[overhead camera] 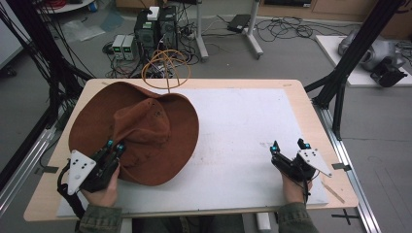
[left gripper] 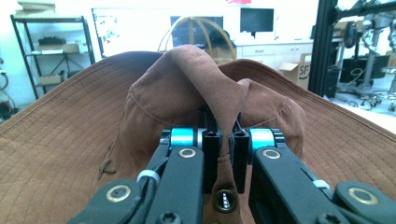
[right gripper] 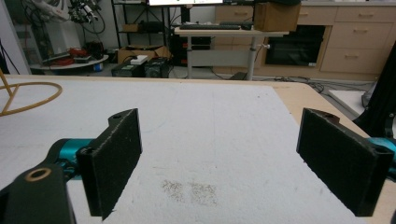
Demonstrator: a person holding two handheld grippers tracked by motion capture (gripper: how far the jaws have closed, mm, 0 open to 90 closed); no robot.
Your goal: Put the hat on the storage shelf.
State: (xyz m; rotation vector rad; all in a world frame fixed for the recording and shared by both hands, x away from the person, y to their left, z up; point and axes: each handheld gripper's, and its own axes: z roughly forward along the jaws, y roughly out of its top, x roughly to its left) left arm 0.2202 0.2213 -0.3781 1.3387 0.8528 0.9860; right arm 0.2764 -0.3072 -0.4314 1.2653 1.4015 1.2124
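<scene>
Left gripper (overhead camera: pixel 114 146) pinches the brown hat (overhead camera: pixel 145 131) crown fold, brim stretching 11-to-5 across the worktop (overhead camera: pixel 243 126); right gripper (overhead camera: pixel 290 144) gapes empty.

Your left claw (left gripper: pixel 223 140) pinches a fold of the brown hat (left gripper: pixel 187 93), and that fold hides its pads from you. The hat covers the tabletop (overhead camera: pixel 291 97) beneath it and the foot of the yellow wire stand (overhead camera: pixel 167 68) at the far edge.
</scene>
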